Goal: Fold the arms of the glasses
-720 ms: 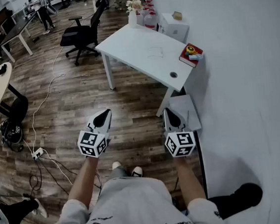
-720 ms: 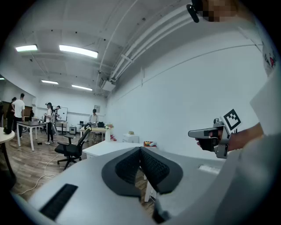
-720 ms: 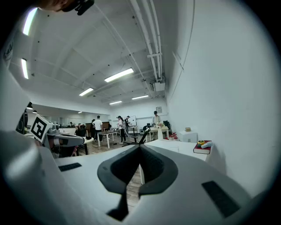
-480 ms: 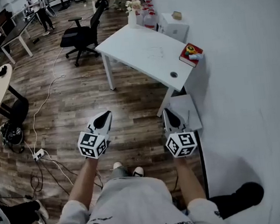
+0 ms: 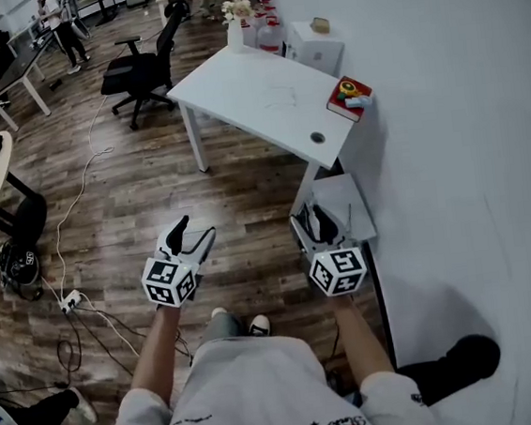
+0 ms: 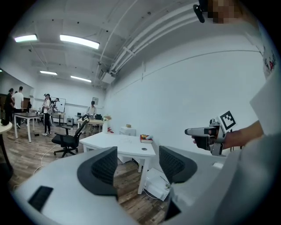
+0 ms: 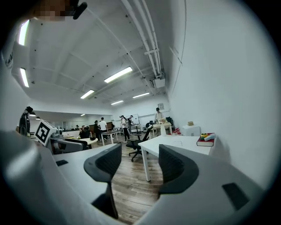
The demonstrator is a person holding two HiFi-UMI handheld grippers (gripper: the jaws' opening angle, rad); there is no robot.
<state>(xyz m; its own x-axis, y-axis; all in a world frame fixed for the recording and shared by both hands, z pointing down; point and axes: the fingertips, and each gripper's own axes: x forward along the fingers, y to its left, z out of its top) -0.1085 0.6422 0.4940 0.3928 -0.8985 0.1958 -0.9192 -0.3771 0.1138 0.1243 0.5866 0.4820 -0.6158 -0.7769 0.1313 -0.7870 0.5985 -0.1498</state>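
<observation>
I stand on the wood floor a few steps short of the white table (image 5: 234, 92). A faint thin shape (image 5: 280, 95) lies on its top, too small to tell what it is. My left gripper (image 5: 192, 233) hangs in the air over the floor, open, with nothing between its fingers. My right gripper (image 5: 313, 223) hangs beside it, near the wall, also open and empty. In the left gripper view the left gripper's jaws (image 6: 138, 165) frame the table, and the right gripper (image 6: 206, 132) shows off to the side. The right gripper (image 7: 139, 165) looks along the floor toward the table.
A red book (image 5: 348, 97) with small items on it lies at the table's corner by the wall. A white box (image 5: 342, 201) sits on the floor under that corner. A black office chair (image 5: 138, 74) stands left of the table. Cables (image 5: 76, 293) trail over the floor.
Both grippers' jaws stand wider apart than in the earlier frames. The head view has shifted, so the table sits a little higher and further left in the picture.
</observation>
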